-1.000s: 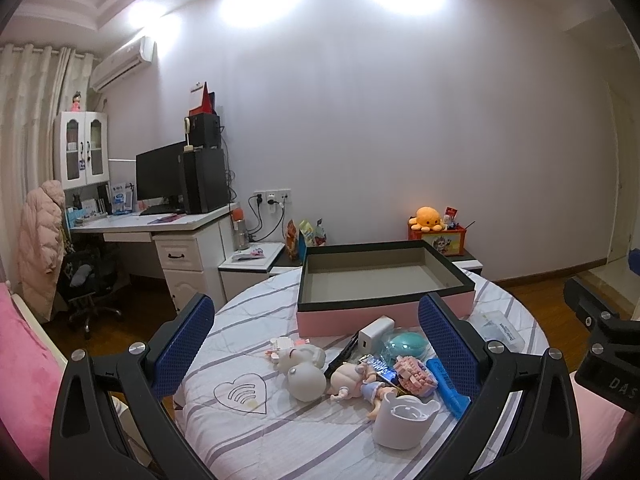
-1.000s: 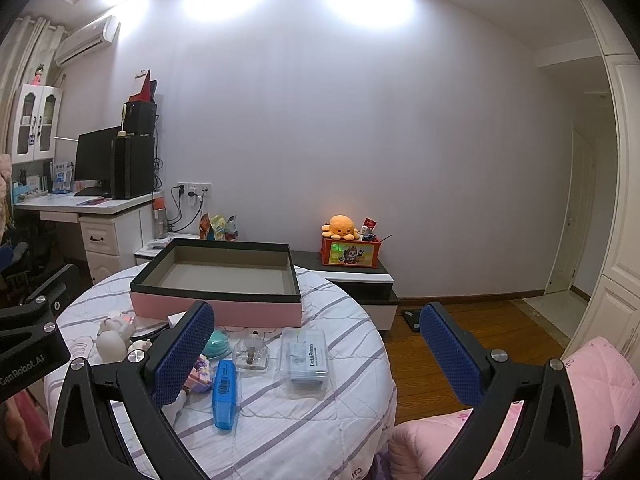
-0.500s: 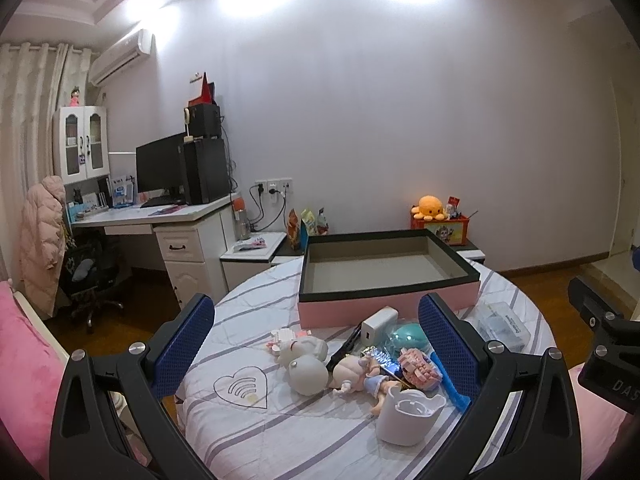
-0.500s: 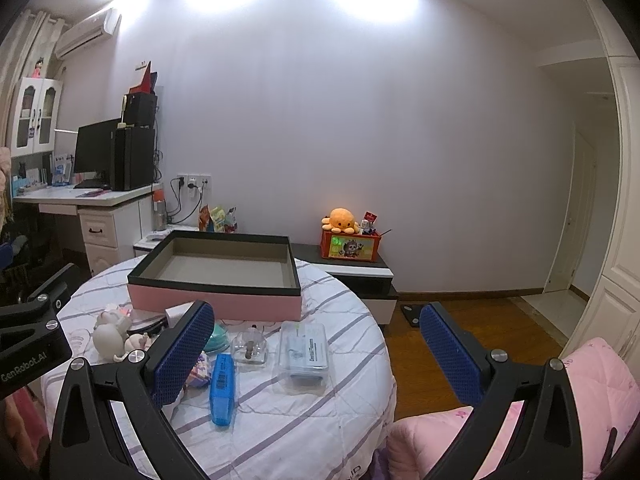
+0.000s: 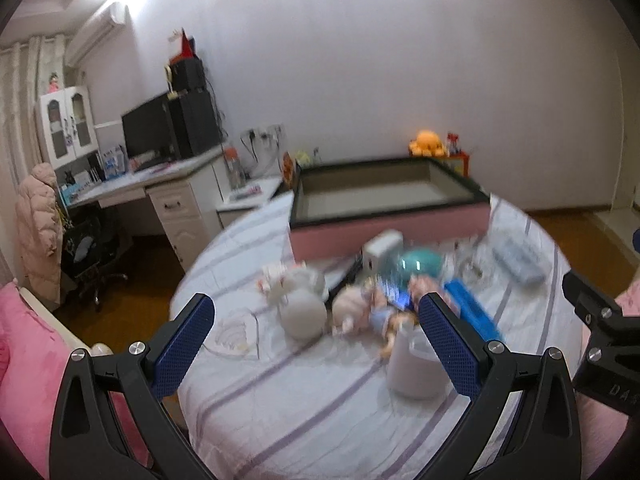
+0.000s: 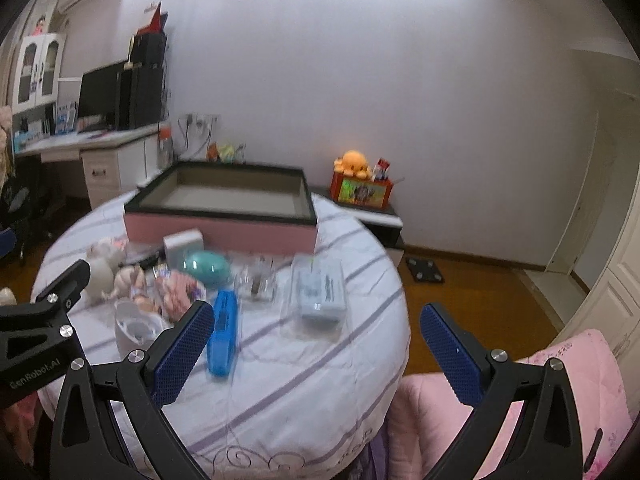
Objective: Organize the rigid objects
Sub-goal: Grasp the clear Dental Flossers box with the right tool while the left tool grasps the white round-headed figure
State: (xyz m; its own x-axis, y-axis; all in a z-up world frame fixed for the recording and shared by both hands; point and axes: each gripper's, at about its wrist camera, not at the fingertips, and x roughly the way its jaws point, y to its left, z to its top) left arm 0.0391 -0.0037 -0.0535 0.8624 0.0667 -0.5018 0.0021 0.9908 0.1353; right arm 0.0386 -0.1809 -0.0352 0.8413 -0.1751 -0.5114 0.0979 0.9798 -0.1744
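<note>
Your blue case (image 6: pixel 222 330) lies lower centre, long axis running up-frame; glossy, oblong; both tongs (image 5: pixel 316 322) (image 6: pixel 316 326) released, empty.

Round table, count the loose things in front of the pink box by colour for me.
White or cream: 4, charger, cup, two round toys
Blue or teal: 2, blue case, teal egg
Clear: 2, small box, large box
Pink or skin-tone: 2, doll, pink toy
Total: 10
</note>
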